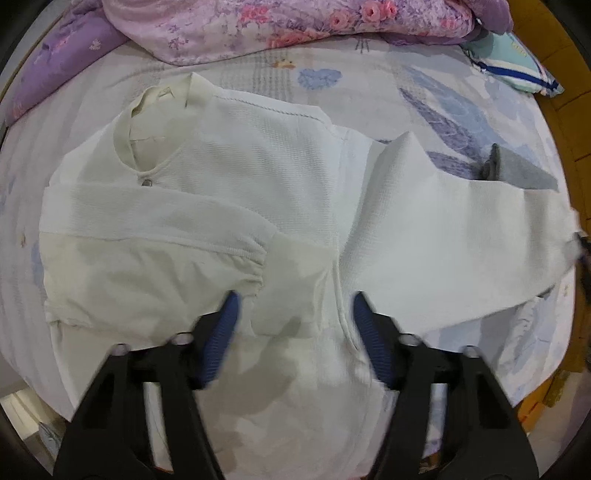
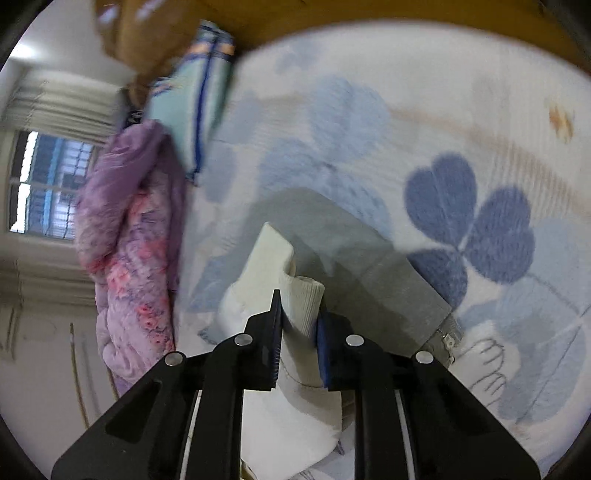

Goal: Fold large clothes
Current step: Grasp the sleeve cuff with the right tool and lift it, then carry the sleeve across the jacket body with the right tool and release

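Observation:
A white long-sleeved shirt [image 1: 236, 177] lies flat on the bed, collar at the upper left. Its left sleeve [image 1: 147, 218] is folded across the chest. Its right sleeve [image 1: 461, 236] stretches out to the right. My left gripper [image 1: 293, 306] is open and empty, hovering over the shirt's lower middle. My right gripper [image 2: 299, 314] is shut on the ribbed cuff [image 2: 301, 295] of the white sleeve and holds it above the bed. It shows blurred at the right edge of the left wrist view [image 1: 581, 240].
The bed sheet [image 1: 424, 85] is white with blue leaf prints. A pink and purple floral quilt [image 1: 280, 26] is heaped along the far side. A teal pillow [image 1: 517, 66] lies at the far right. A grey garment [image 2: 369, 273] lies under the held sleeve.

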### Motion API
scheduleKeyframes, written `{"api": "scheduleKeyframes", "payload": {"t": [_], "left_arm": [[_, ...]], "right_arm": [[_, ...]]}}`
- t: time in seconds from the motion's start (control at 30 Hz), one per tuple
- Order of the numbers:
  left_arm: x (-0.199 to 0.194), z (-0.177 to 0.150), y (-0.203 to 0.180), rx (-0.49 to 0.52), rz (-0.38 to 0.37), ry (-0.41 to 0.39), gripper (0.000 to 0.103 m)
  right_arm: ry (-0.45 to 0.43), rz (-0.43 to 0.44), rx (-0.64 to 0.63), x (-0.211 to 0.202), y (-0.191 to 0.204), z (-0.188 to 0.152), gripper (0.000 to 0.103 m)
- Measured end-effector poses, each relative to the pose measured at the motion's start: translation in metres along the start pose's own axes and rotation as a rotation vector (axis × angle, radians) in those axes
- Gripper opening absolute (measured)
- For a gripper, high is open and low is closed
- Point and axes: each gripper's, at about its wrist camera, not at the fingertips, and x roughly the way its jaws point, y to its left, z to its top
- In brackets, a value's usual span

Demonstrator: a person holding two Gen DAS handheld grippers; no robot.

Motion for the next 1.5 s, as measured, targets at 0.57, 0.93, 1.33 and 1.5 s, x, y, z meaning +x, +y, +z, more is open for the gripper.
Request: {"api": "scheduleKeyframes", "payload": {"t": [0.57,0.93,1.33,1.5], "left_arm": [[0.119,0.022,-0.036,0.109,-0.081,0.033,0.021],[0.117,0.017,-0.016,0.036,-0.17,0.015,0.021],[-0.001,-0.018,0.108,-0.101,-0.258,-0.049,0.019],[-0.035,-0.028,0.196,-0.201,-0.204,-0.106,0.018]], "right_arm": [[-0.221,-0.197,-0.218,-0.092,0.033,-0.07,0.014],[-0.108,0.137,-0.406,-0.064,0.199,-0.167,0.014],[0.212,0.268,-0.627,0.023,0.331,-0.343,0.014],[0.344,0.271,-0.705,0.065,0.36,-0.425,0.014]]}}
